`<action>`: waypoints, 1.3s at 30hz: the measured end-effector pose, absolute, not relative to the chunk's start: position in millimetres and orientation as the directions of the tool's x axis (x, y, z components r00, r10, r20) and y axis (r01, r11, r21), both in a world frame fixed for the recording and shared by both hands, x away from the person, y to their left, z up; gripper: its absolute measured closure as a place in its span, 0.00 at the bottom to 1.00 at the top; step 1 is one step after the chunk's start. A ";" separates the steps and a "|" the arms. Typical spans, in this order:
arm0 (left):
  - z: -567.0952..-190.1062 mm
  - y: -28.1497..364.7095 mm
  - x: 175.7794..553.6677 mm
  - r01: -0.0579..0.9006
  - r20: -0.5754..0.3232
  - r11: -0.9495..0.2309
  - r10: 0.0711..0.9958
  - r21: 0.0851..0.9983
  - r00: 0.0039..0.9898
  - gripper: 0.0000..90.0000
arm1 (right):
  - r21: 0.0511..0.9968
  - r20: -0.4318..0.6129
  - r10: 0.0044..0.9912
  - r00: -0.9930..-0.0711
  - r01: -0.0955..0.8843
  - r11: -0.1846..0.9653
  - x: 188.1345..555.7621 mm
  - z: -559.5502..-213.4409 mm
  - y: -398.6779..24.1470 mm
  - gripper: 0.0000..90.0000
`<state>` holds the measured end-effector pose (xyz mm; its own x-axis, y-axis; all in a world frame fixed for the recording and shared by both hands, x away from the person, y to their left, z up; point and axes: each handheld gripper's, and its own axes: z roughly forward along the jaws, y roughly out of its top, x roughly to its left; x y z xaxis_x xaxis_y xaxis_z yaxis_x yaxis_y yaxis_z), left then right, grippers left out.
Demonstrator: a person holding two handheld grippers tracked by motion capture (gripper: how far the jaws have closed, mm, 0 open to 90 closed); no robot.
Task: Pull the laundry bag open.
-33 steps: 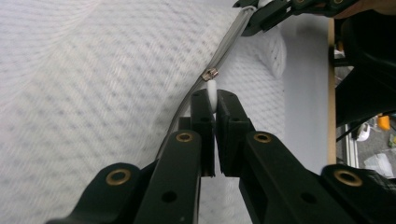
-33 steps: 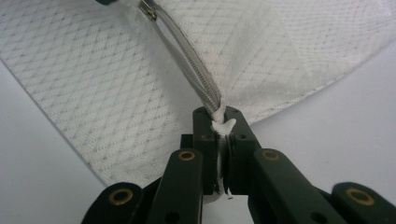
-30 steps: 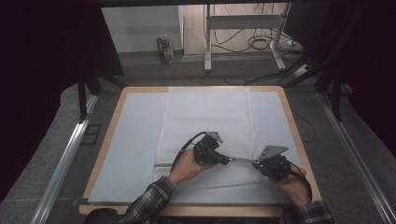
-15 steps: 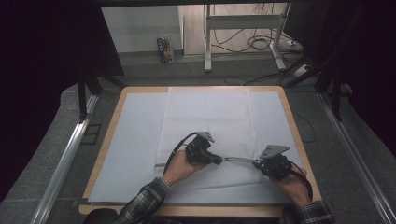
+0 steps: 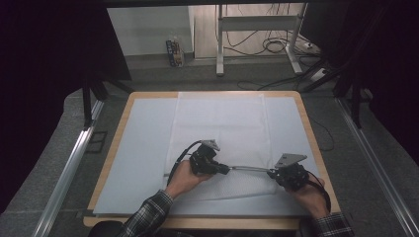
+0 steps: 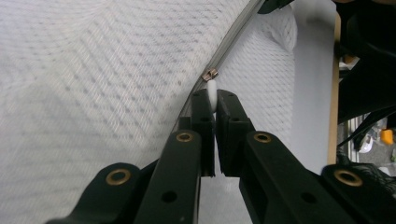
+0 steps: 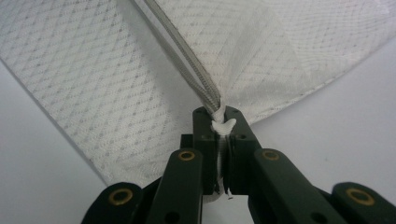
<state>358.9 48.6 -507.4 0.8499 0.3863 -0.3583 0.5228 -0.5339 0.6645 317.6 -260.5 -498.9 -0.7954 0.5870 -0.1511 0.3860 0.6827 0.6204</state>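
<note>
Covering the middle of the table (image 5: 123, 148), a white mesh bag (image 5: 217, 128) lies flat, its near edge lifted where a grey zipper (image 5: 249, 169) stretches taut between the two grippers. The right gripper (image 7: 219, 122) is clamped on the bunched end of the bag at the zipper's end. The left gripper (image 6: 214, 100) pinches the white zipper pull (image 6: 212, 91).
</note>
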 end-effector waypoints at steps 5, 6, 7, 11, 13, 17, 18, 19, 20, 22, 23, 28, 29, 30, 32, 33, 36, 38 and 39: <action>-507.6 55.2 356.5 0.530 -0.361 -0.526 0.394 0.666 0.845 0.97 | 0.624 -0.145 0.585 -0.798 0.385 0.680 317.5 -498.6 -260.5 0.94; -507.8 56.0 355.6 0.527 -0.355 -0.528 0.398 0.665 0.846 0.97 | 0.623 -0.148 0.586 -0.797 0.385 0.681 317.3 -498.6 -260.1 0.94; -507.9 57.1 355.1 0.529 -0.357 -0.526 0.398 0.666 0.845 0.97 | 0.621 -0.152 0.585 -0.797 0.383 0.684 317.1 -498.7 -259.7 0.94; -507.3 61.3 354.1 0.533 -0.358 -0.519 0.403 0.668 0.842 0.97 | 0.623 -0.147 0.585 -0.798 0.384 0.681 317.0 -498.5 -259.7 0.94; -507.4 64.2 353.7 0.533 -0.351 -0.517 0.412 0.670 0.841 0.97 | 0.624 -0.147 0.586 -0.797 0.385 0.680 317.0 -498.3 -260.1 0.94; -509.0 71.3 353.4 0.547 -0.363 -0.505 0.420 0.668 0.832 0.97 | 0.625 -0.147 0.586 -0.797 0.385 0.679 317.1 -498.0 -260.7 0.94; -509.3 72.6 353.1 0.548 -0.364 -0.504 0.421 0.668 0.831 0.97 | 0.626 -0.147 0.585 -0.797 0.383 0.679 317.1 -498.0 -260.6 0.94; -509.5 73.8 352.8 0.549 -0.364 -0.504 0.423 0.667 0.830 0.97 | 0.625 -0.146 0.585 -0.798 0.383 0.680 317.1 -498.1 -260.5 0.94; -509.6 74.7 352.4 0.550 -0.364 -0.503 0.425 0.666 0.829 0.97 | 0.626 -0.144 0.585 -0.798 0.384 0.679 317.1 -498.1 -260.6 0.94; -509.6 76.4 351.7 0.549 -0.359 -0.504 0.429 0.667 0.829 0.97 | 0.625 -0.147 0.585 -0.798 0.383 0.680 317.0 -497.9 -260.7 0.94; -509.6 77.2 351.4 0.552 -0.363 -0.499 0.429 0.668 0.827 0.97 | 0.626 -0.145 0.584 -0.799 0.383 0.679 317.0 -497.8 -260.8 0.94; -509.2 81.2 349.5 0.552 -0.349 -0.502 0.444 0.666 0.825 0.97 | 0.625 -0.148 0.586 -0.797 0.384 0.680 316.7 -497.6 -260.6 0.94; -509.3 82.8 349.6 0.554 -0.353 -0.498 0.444 0.667 0.824 0.97 | 0.626 -0.148 0.587 -0.796 0.384 0.678 316.9 -497.5 -261.1 0.94; -509.4 84.3 349.4 0.555 -0.350 -0.497 0.449 0.667 0.822 0.97 | 0.628 -0.145 0.589 -0.795 0.386 0.675 316.8 -497.5 -261.2 0.94; -509.5 88.3 349.2 0.560 -0.350 -0.492 0.457 0.667 0.818 0.97 | 0.628 -0.143 0.591 -0.794 0.388 0.674 316.9 -497.5 -261.6 0.94; -509.5 90.1 349.0 0.562 -0.350 -0.491 0.460 0.666 0.816 0.97 | 0.628 -0.144 0.594 -0.792 0.391 0.673 316.7 -497.3 -261.8 0.94; -509.2 95.1 347.9 0.568 -0.350 -0.482 0.471 0.667 0.810 0.97 | 0.629 -0.150 0.593 -0.791 0.387 0.674 317.0 -497.2 -262.8 0.94; -509.0 98.5 347.3 0.574 -0.354 -0.475 0.476 0.667 0.805 0.97 | 0.631 -0.149 0.594 -0.790 0.387 0.673 317.1 -497.0 -263.5 0.94; -509.0 99.8 347.1 0.572 -0.351 -0.475 0.477 0.668 0.806 0.97 | 0.631 -0.149 0.594 -0.791 0.387 0.673 317.1 -497.0 -263.6 0.94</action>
<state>347.1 99.8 -509.0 0.8059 0.4767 -0.3511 0.5722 -0.4752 0.6684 317.1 -263.6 -497.0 -0.7907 0.5938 -0.1490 0.3866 0.6729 0.6306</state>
